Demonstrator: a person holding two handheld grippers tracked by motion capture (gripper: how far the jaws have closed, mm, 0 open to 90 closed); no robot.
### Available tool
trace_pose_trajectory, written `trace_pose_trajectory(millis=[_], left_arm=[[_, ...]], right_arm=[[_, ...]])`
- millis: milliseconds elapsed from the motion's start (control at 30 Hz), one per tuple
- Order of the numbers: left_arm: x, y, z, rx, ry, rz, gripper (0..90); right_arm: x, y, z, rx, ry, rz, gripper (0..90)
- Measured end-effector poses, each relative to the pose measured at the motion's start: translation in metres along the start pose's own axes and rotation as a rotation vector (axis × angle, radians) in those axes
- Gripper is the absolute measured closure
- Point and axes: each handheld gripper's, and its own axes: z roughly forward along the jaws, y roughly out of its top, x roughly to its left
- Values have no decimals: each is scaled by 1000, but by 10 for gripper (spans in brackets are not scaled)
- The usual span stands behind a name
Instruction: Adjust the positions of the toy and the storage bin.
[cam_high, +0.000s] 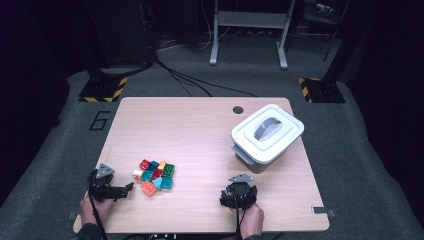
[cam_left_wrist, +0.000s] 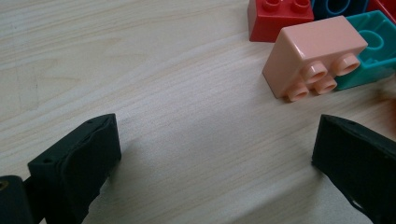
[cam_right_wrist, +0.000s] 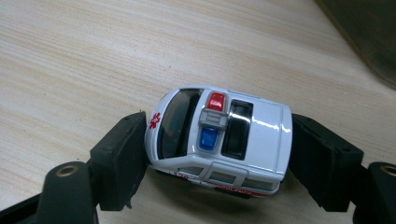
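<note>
White die-cast and plastic, by the look of it: a toy ambulance (cam_right_wrist: 219, 140) is clamped end to end between the black pads of the right gripper (cam_right_wrist: 217, 158), nose against one pad, tail against the other, low over the wooden table (cam_right_wrist: 93, 56). The jaws are partly closed and pressed on the body. The toy is judged light, rigid and glossy, so slip along the smooth paint is the likely fault; the flat bumper ends are the sound places for a grip, not the roof lights or the wheels, which would roll.

Taken from the ambulance, a white lidded box (cam_high: 267, 134) stands just beyond and slightly to the right, lid on, grey handle on top; it is the nearest obstacle. Well to the left lies a cluster of coloured building bricks (cam_high: 156, 176). Beside these the left gripper (cam_left_wrist: 215, 154) rests with its jaws wide apart and empty, a peach brick (cam_left_wrist: 315, 58) just ahead of it.
</note>
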Motion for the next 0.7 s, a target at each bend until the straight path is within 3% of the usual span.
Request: trace_pose_trajectory(millis=[133,333,367,700], left_arm=[[0,0,0,-1,0,0,9],[0,0,0,0,-1,0,9],[0,0,0,1,-1,0,9],[0,0,0,0,-1,0,9]], right_arm=[[-3,-1,-1,-5,9,-18,234],[-8,-3,-3,-14,36,0,235],[-9,-3,-3,-19,36,-17,235],[-2,10,-8,-30,68,-48,235]])
